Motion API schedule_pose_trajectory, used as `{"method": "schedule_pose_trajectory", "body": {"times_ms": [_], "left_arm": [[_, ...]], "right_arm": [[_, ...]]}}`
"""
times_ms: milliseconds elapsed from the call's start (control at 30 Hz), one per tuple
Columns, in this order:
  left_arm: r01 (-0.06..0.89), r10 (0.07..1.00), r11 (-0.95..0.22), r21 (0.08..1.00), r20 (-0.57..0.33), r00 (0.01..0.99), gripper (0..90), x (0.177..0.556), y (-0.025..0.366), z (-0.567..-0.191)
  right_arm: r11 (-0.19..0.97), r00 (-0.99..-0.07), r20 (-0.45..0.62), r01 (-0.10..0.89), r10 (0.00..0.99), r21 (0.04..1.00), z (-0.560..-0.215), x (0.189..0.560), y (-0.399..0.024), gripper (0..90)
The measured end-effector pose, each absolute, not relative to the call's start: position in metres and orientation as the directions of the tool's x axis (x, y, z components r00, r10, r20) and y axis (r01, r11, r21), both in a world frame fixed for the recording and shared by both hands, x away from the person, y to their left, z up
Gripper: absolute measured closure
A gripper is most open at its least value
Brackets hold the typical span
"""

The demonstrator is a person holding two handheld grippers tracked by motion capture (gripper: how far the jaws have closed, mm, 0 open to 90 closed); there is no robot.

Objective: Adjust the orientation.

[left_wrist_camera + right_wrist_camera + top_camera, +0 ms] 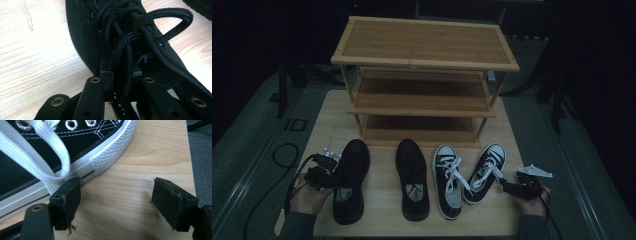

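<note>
In the high view, a three-tier bamboo shoe rack (424,75) stands at the far side of a pale wooden table (382,200). In front of the rack, four shoes lie in a row, each with its long axis running from the near edge toward the rack and its toe toward the rack. At far left lies the left black shoe (349,180), smooth, rounded and matte. Next comes a second black shoe (412,179), then a black-and-white canvas sneaker (447,180) with white laces, then the right sneaker (484,172), tilted so its toe leans right. The left gripper (328,170) sits against the outer side of the left black shoe, farther from the rack than its toe. The right gripper (507,186) sits just beside the right sneaker's outer flank.

In the left gripper view, the left black shoe (100,35) shows woven fabric and thick braided black laces (150,20). The jaws stand close together at the shoe's lace area with a lace strand running between them; whether the pads pinch it I cannot tell.

In the right gripper view, the right gripper (116,205) has its jaws wide apart over bare wood. One pad (68,200) touches the right sneaker's (75,140) ribbed white rubber sole edge, where a flat white lace (32,162) hangs down.
</note>
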State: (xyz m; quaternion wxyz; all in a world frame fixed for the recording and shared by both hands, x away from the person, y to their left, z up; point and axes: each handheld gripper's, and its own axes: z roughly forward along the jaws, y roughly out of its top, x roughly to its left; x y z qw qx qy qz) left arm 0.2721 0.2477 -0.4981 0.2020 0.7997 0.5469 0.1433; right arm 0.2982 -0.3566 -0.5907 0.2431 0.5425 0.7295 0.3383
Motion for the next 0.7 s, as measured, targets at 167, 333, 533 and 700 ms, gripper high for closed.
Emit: {"method": "schedule_pose_trajectory", "body": {"times_ms": [167, 333, 533, 700], "left_arm": [[0.816, 0.94, -0.296, 0.496, -0.001, 0.342, 83.2, 0.272, 0.252, -0.497], [0.81, 0.939, -0.267, 0.522, -0.048, 0.34, 83.4, 0.272, 0.256, -0.494], [0.799, 0.938, -0.268, 0.538, -0.043, 0.343, 83.4, 0.274, 0.254, -0.491], [0.788, 0.934, -0.269, 0.553, -0.05, 0.354, 83.3, 0.277, 0.253, -0.487]], "right_arm": [[0.182, -0.293, 0.012, 0.627, 0.956, 0.757, -0.591, 0.298, -0.357, 23.1], [0.182, -0.293, 0.012, 0.627, 0.956, 0.757, -0.591, 0.298, -0.357, 23.1], [0.182, -0.293, 0.013, 0.627, 0.956, 0.757, -0.591, 0.298, -0.357, 23.1], [0.182, -0.293, 0.012, 0.627, 0.956, 0.757, -0.591, 0.298, -0.357, 23.1]]}}
